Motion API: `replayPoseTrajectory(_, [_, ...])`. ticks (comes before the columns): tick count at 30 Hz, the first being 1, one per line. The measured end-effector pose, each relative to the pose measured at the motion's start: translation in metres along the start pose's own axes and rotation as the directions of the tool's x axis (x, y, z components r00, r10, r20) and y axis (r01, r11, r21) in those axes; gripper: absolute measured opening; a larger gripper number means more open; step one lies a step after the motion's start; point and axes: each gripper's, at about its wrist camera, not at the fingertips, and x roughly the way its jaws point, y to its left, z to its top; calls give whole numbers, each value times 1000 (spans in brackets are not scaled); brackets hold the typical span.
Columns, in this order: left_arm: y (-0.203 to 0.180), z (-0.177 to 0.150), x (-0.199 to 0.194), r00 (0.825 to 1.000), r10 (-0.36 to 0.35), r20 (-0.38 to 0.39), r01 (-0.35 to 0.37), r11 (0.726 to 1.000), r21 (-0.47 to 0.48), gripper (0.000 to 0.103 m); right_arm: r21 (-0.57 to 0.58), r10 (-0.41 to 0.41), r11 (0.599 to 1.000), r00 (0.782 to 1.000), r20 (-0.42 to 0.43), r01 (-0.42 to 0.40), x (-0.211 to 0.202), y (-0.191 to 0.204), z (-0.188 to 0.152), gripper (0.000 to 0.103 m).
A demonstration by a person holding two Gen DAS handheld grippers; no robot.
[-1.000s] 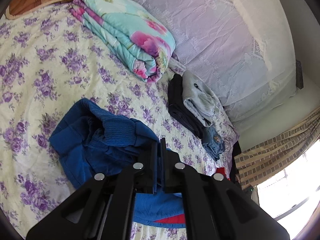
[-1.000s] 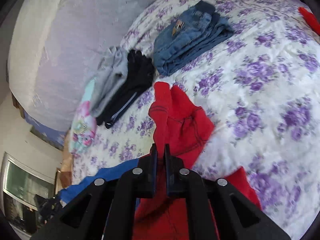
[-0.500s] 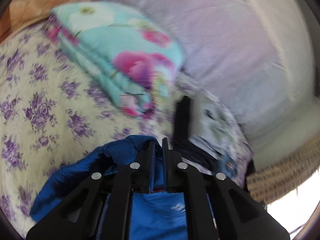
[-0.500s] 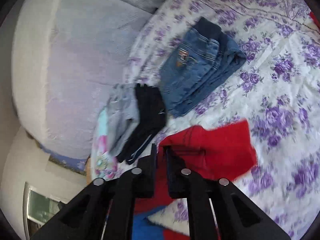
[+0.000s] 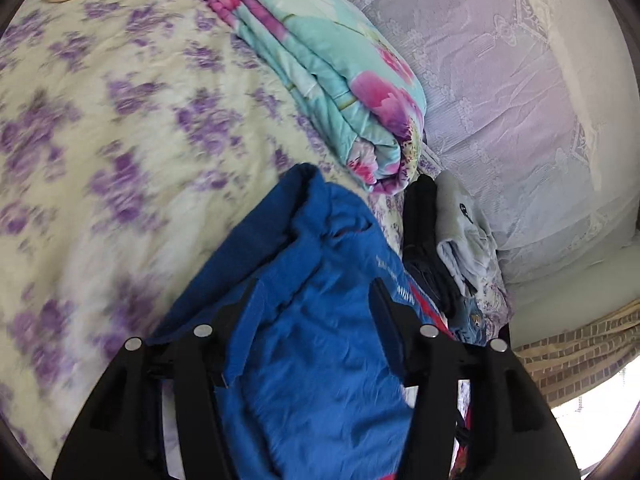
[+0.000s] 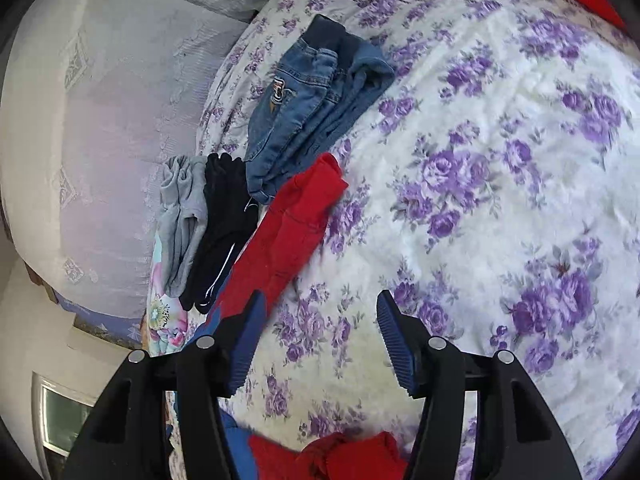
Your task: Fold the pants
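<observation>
A: Left claw [image 5: 316, 312]?
B: Jaws spread wide, gripping nothing. Blue-and-red pants [image 5: 320, 320] lie on the bed [image 5: 100, 140] right under and between them.
A: Right claw [image 6: 320, 332]?
B: Also spread apart, over bare floral sheet. Red leg of the pants [image 6: 296, 224] stretches far-left of it, touching the left finger.
A: Neighbours?
B: Folded jeans [image 6: 308, 104], black pants [image 6: 224, 224], grey pants [image 6: 180, 216] in a row beyond; floral quilt [image 5: 328, 68] far.
</observation>
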Motion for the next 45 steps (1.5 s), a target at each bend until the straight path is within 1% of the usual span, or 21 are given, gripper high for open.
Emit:
replayPoseTrajectory(4, [15, -27, -34, 999, 31, 8, -31, 999, 26, 53, 24, 37, 999, 999, -26, -36, 25, 11, 3, 59])
replayPoseTrajectory(8, [23, -43, -44, 997, 76, -13, -75, 996, 42, 55, 60, 36, 998, 998, -54, -32, 61, 20, 6, 59])
replayPoseTrajectory(10, [19, -35, -39, 997, 71, -5, -71, 997, 41, 55, 70, 22, 997, 998, -59, -18, 74, 23, 7, 59])
replayPoseTrajectory(12, [9, -19, -25, 997, 80, -3, -80, 992, 98, 59, 87, 22, 996, 998, -57, -17, 82, 24, 7, 60])
replayPoseTrajectory(13, [5, -14, -19, 990, 136, 26, -138, 983, 121, 60, 95, 25, 995, 998, -53, -20, 85, 24, 8, 60])
replayPoseTrajectory(14, [5, -8, -13, 975, 216, 55, -222, 968, 118, 60, 99, 31, 995, 998, -48, -27, 86, 25, 8, 60])
replayPoseTrajectory(15, [8, -5, -6, 968, 247, 49, -251, 962, 105, 60, 97, 34, 995, 998, -43, -30, 87, 25, 9, 60])
replayPoseTrajectory(17, [26, -4, 4, 974, 224, -26, -223, 974, 35, 60, 87, 31, 996, 999, -43, -27, 90, 26, 11, 60])
replayPoseTrajectory(19, [38, -13, 1, 984, 168, -54, -169, 986, -9, 60, 61, 33, 998, 998, -48, -30, 92, 28, 11, 58])
replayPoseTrajectory(22, [44, -28, -7, 988, 135, -76, -135, 991, 0, 60, 31, 40, 999, 998, -55, -38, 98, 28, 10, 45])
replayPoseTrajectory(24, [49, -35, -11, 991, 107, -82, -110, 994, -26, 60, 37, 55, 998, 997, -52, -53, 102, 28, 11, 26])
replayPoseTrajectory(26, [50, -38, -12, 993, 73, -90, -77, 996, -45, 62, 23, 52, 998, 998, -30, -51, 101, 29, 10, 11])
replayPoseTrajectory(29, [47, -39, -2, 995, 64, -76, -69, 995, -73, 61, 9, 41, 999, 999, -13, -41, 96, 30, 8, 8])
replayPoseTrajectory(32, [41, -39, 4, 997, 51, -65, -56, 995, -77, 59, 4, 28, 1000, 1000, -11, -28, 83, 27, 2, 7])
replayPoseTrajectory(35, [36, -41, 4, 997, 57, -55, -60, 997, -50, 50, -26, 18, 1000, 1000, -17, -18, 69, 24, -5, 7])
replayPoseTrajectory(37, [41, -40, 6, 997, 41, -64, -45, 997, -60, 46, -45, -14, 999, 996, -83, 11, 76, 20, -1, 12])
replayPoseTrajectory(38, [45, -40, 7, 997, 32, -64, -37, 997, -74, 44, -8, -16, 1000, 995, -99, 15, 75, 13, 2, 18])
replayPoseTrajectory(40, [51, -40, 5, 998, 1, -62, -7, 996, -94, 43, 55, 20, 998, 998, -56, -17, 54, 6, -1, 34])
replayPoseTrajectory(41, [53, -40, 4, 998, -11, -61, 5, 995, -101, 42, 43, 39, 998, 999, -29, -37, 36, 8, -6, 48])
replayPoseTrajectory(43, [59, -41, 3, 998, -27, -60, 20, 993, -113, 35, -28, 57, 998, 998, -9, -58, 4, 16, -22, 53])
replayPoseTrajectory(45, [62, -41, 3, 997, -47, -58, 40, 992, -117, 34, -76, 63, 995, 998, -7, -63, -34, 18, -51, 53])
